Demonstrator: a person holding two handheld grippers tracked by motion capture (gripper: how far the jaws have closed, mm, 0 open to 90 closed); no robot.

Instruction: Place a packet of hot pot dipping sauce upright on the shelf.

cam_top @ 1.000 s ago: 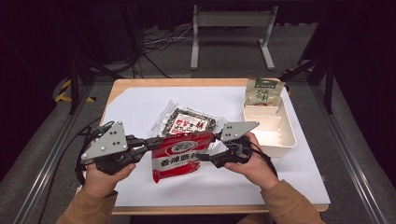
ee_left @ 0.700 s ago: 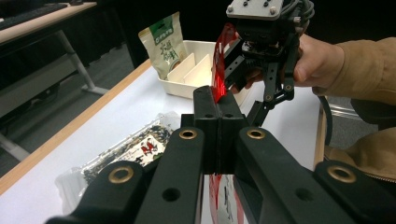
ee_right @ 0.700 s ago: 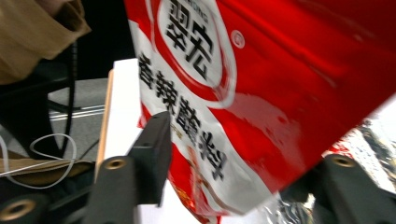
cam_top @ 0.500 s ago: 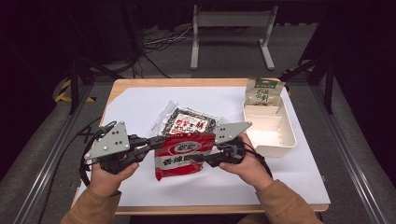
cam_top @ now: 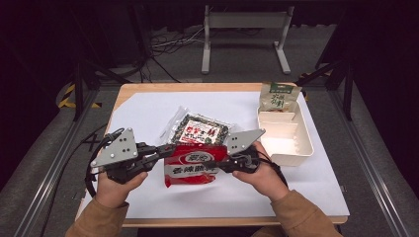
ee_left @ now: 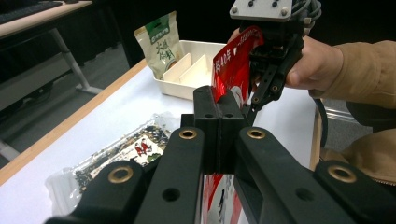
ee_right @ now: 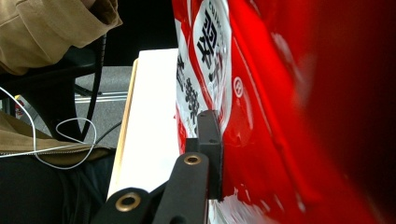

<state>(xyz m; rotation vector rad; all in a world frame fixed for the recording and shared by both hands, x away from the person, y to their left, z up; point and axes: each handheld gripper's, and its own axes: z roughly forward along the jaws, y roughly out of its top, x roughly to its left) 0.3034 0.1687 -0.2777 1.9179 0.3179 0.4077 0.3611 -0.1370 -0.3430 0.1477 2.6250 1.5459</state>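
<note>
Red packet: you hold it near the table's 6 o'clock edge, stretched between both grippers above the white sheet.
Left gripper: jaws clamped on the packet's 9 o'clock edge.
Right gripper: jaws have just been closing; now pinched on the 3 o'clock edge.
Done: both grips look set.
Left: judging by the tray at 2 o'clock, with a green pouch in it, your packet still has to get there.
Waiting: the clear packet lies at 12 o'clock of the red one.
</note>
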